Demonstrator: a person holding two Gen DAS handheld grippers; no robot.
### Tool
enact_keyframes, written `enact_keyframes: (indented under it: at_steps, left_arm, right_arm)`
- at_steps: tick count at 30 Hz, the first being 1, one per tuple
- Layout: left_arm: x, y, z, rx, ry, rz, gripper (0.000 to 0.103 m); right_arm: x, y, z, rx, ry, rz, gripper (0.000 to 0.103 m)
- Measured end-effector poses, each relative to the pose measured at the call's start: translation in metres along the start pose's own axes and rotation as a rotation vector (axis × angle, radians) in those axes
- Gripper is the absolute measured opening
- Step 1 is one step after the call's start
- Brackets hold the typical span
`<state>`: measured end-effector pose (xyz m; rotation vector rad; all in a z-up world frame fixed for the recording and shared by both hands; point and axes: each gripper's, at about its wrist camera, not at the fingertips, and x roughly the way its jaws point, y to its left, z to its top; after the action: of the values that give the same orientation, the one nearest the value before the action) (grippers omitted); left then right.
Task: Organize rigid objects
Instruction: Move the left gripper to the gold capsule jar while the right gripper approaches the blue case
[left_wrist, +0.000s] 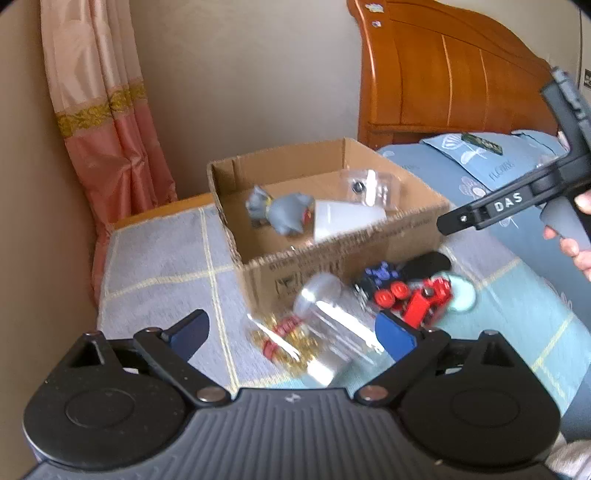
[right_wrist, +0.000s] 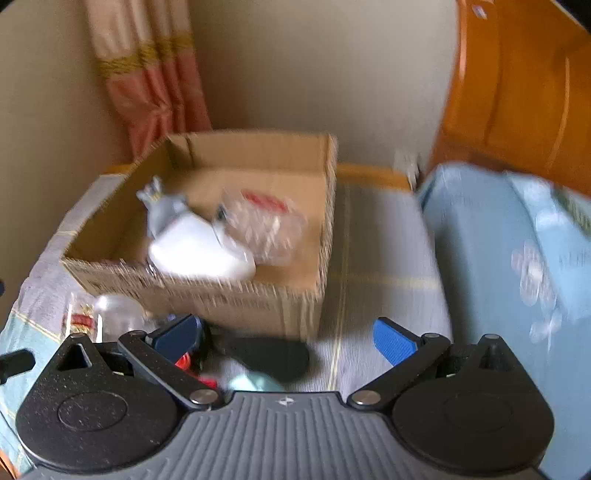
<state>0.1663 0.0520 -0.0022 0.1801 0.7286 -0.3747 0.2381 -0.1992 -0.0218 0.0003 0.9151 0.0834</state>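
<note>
A cardboard box (left_wrist: 369, 243) stands on a cloth-covered table; it also shows in the right wrist view (right_wrist: 236, 299). Inside lie a grey toy figure (left_wrist: 284, 212), a white cup (left_wrist: 347, 218) and a clear plastic pack (left_wrist: 369, 186). In front of the box lie a clear jar (left_wrist: 332, 325) with gold and red contents, a red toy car (left_wrist: 417, 299), a blue toy (left_wrist: 380, 275) and a black flat object (right_wrist: 273, 356). My left gripper (left_wrist: 291, 332) is open just above the jar. My right gripper (right_wrist: 288, 338) is open and empty over the black object.
A wooden headboard (left_wrist: 443, 74) and a blue-covered bed (left_wrist: 498, 173) lie to the right. A pink curtain (left_wrist: 107, 110) hangs at the back left. The right gripper's body (left_wrist: 517, 199) and the hand show in the left wrist view above the box's right corner.
</note>
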Motion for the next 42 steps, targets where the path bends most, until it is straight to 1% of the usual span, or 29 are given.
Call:
enact_keyframes:
  at_steps: [6,8,9,13,15,17,22,26,30,35,36,38,42]
  left_arm:
    - [0.004,-0.014,-0.028,0.001,0.017,0.036,0.097]
    - [0.003,-0.016,-0.035,-0.013,0.02,0.036,0.097]
    - [0.003,-0.016,-0.038,-0.021,0.02,0.032,0.097]
    - [0.001,-0.018,-0.047,-0.035,0.021,0.035,0.098]
    - [0.001,-0.018,-0.05,-0.033,0.019,0.032,0.1]
    - [0.003,-0.018,-0.052,-0.036,0.025,0.025,0.1]
    - [0.009,-0.012,-0.057,-0.047,0.037,0.012,0.1]
    - [0.016,-0.007,-0.063,-0.021,0.051,0.013,0.1]
    - [0.027,0.001,-0.07,-0.021,0.086,-0.01,0.1]
    - [0.041,0.009,-0.078,-0.024,0.133,-0.038,0.1]
    - [0.041,0.009,-0.079,-0.019,0.124,-0.038,0.102]
    - [0.042,0.009,-0.081,-0.013,0.104,-0.042,0.102]
    - [0.045,0.011,-0.08,0.0,0.09,-0.056,0.102]
  right_arm:
    - [0.035,-0.005,-0.026,0.128,0.107,-0.016,0.103]
    - [0.044,-0.005,-0.029,0.158,0.127,-0.023,0.103]
    - [0.045,-0.007,-0.031,0.182,0.121,-0.018,0.103]
    - [0.058,-0.01,-0.03,0.256,0.168,-0.018,0.103]
    - [0.064,-0.008,-0.033,0.253,0.187,-0.026,0.103]
    - [0.065,-0.002,-0.037,0.212,0.174,-0.067,0.103]
    - [0.058,-0.006,-0.047,0.211,0.168,-0.069,0.103]
    - [0.053,-0.009,-0.057,0.181,0.18,-0.101,0.103]
    - [0.045,-0.011,-0.071,0.123,0.179,-0.148,0.103]
    - [0.031,-0.011,-0.089,0.085,0.16,-0.122,0.103]
    - [0.029,-0.011,-0.09,0.08,0.157,-0.118,0.103]
    - [0.024,-0.009,-0.094,0.071,0.146,-0.113,0.103]
    - [0.02,-0.009,-0.102,0.063,0.111,-0.107,0.103]
